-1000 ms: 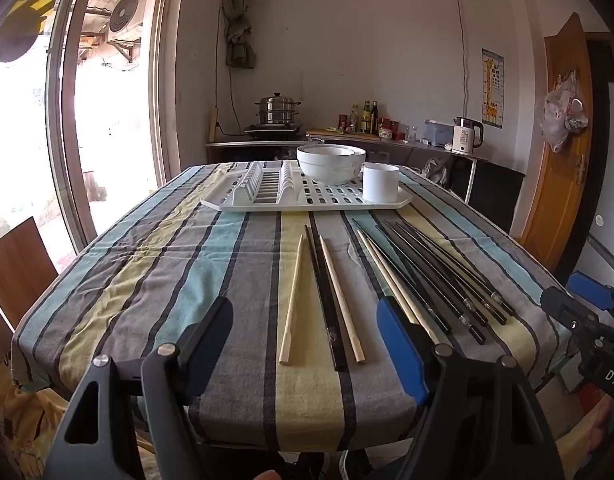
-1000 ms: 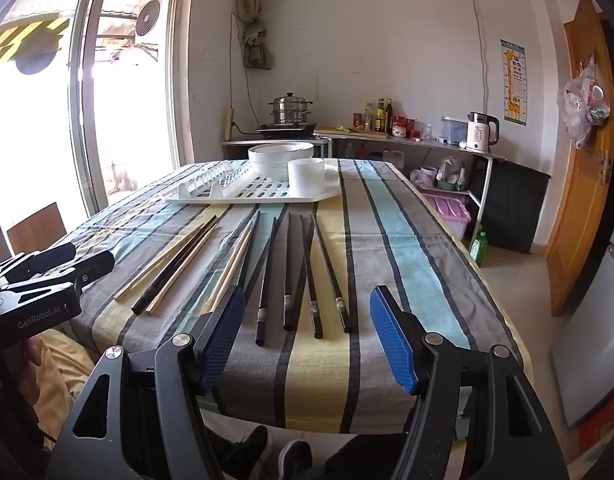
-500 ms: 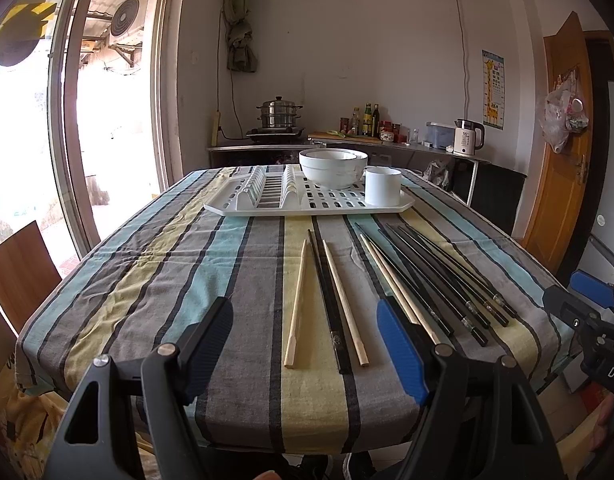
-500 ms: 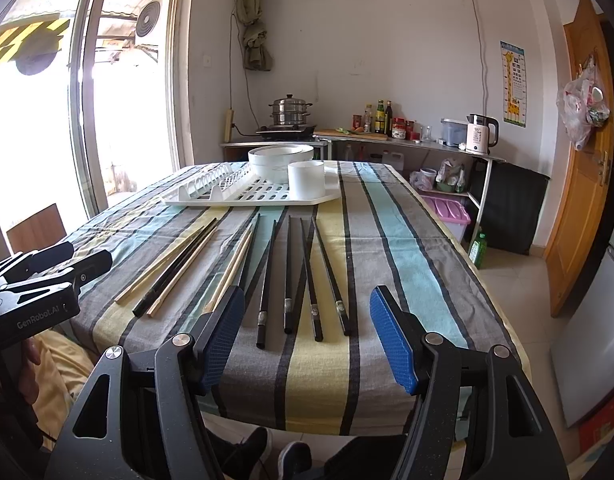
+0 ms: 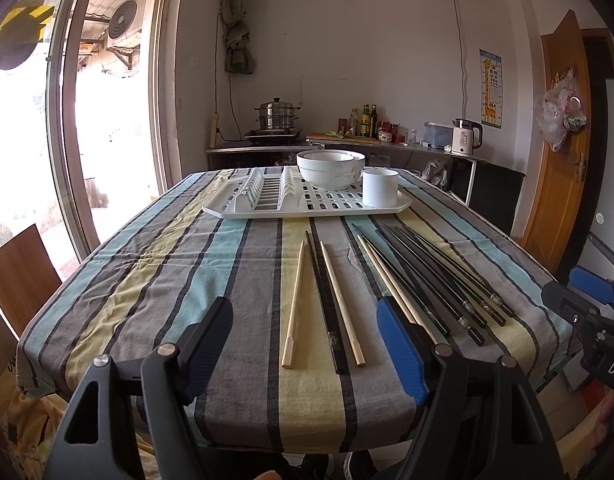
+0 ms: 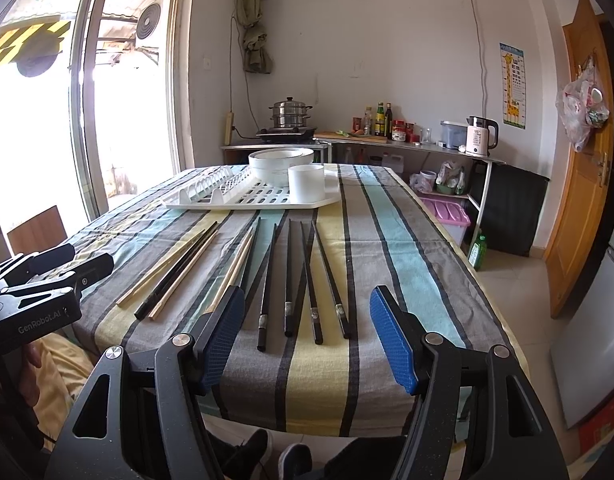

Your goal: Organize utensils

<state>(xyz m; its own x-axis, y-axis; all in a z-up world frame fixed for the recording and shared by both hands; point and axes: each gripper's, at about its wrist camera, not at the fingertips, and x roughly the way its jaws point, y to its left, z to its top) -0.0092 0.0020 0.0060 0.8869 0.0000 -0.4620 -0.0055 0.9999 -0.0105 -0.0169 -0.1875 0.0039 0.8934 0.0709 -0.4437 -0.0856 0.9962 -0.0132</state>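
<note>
We find chopsticks lying flat, roughly parallel, on the striped cloth: black chopsticks grouped to the right, pale wooden chopsticks left, one black among them. The count is uncertain, perhaps eleven.

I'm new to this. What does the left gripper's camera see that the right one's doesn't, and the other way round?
Only the left wrist view shows the left gripper from behind, open over three chopsticks: a black one between two wooden ones.

Only the right wrist view shows the right gripper from behind, open over four black chopsticks, plus a pink-lidded bin and a green bottle on the floor.

Both show the striped tablecloth, the white rack, the bowls and the cup.
</note>
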